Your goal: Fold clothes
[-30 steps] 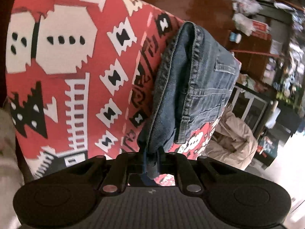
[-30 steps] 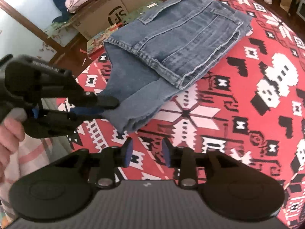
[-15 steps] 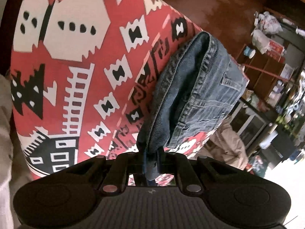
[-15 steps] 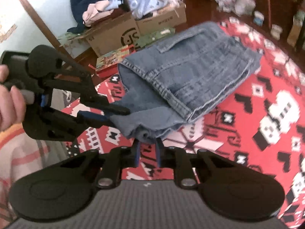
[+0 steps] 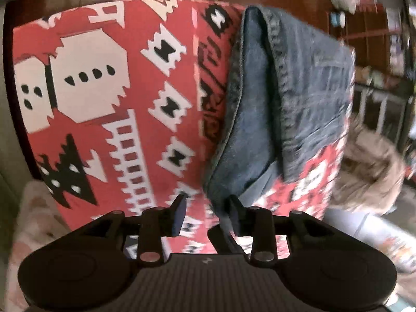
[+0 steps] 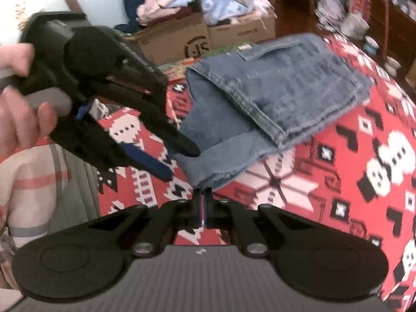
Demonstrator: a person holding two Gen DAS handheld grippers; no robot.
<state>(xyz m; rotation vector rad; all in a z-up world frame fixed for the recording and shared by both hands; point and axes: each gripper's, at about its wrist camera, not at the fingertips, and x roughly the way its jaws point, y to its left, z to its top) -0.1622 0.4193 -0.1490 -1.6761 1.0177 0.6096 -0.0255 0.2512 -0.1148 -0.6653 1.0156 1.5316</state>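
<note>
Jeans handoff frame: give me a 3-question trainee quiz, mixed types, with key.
1. True or false: the folded jeans lie on a plain white tablecloth.
2. Multiple choice: which gripper is clamped on the jeans' near corner? A) left gripper B) right gripper C) both
3. Fill in: behind the table, clothes are piled in cardboard ____.

Key
1. False: the tablecloth is red with black and white patterns.
2. B: its fingers are shut on the denim edge, while the left gripper's jaws are opening, with the cloth no longer pinched.
3. boxes
</note>
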